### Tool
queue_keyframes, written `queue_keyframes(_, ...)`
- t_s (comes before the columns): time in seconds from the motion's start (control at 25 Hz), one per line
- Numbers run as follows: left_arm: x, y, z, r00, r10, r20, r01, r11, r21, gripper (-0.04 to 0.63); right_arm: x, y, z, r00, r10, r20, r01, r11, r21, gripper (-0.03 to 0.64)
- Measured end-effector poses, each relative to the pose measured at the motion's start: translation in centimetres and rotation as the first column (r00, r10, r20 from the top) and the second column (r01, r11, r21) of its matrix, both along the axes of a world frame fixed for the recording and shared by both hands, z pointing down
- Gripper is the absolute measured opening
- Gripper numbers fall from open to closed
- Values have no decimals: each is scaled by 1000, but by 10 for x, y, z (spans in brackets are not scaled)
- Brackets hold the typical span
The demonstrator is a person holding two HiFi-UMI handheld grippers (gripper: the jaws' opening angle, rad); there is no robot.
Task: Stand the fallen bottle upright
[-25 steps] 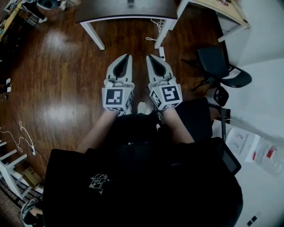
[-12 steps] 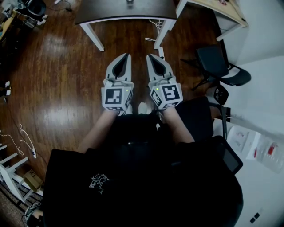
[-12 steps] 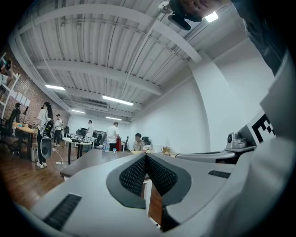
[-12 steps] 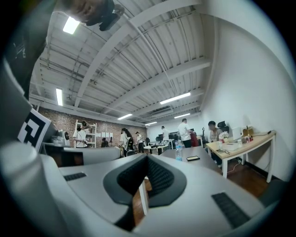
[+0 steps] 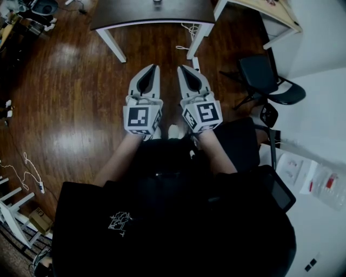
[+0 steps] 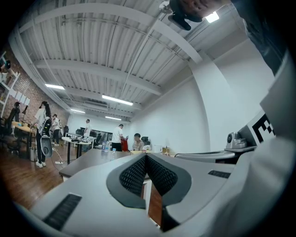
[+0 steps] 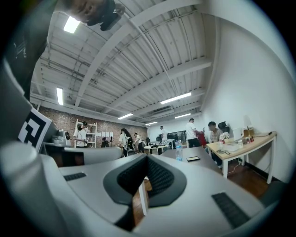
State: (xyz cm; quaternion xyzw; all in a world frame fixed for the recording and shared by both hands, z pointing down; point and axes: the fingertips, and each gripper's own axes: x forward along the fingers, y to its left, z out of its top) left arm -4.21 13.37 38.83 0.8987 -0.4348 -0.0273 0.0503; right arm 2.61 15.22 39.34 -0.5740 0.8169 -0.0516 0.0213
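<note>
Left gripper [image 5: 155, 68] and right gripper [image 5: 181, 68] side by side — both pairs of jaws closed, empty. Dark table [image 5: 135, 13] ahead of tips, bottle [image 7: 179, 151] on it.

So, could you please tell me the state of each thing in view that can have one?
left claw: shut, nothing between the jaws.
right claw: shut, nothing between the jaws.
bottle: standing upright on the dark table.
phone: lying flat on the same table, beside the bottle.
office chair: unoccupied.
</note>
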Motion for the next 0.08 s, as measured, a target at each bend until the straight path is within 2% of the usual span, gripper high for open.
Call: queue_keyframes(0.08,1,-4,-2,1000,-7,-7,7,1000,15,0,2,-2,1,1000,-1,-1,1,1000,-2,15)
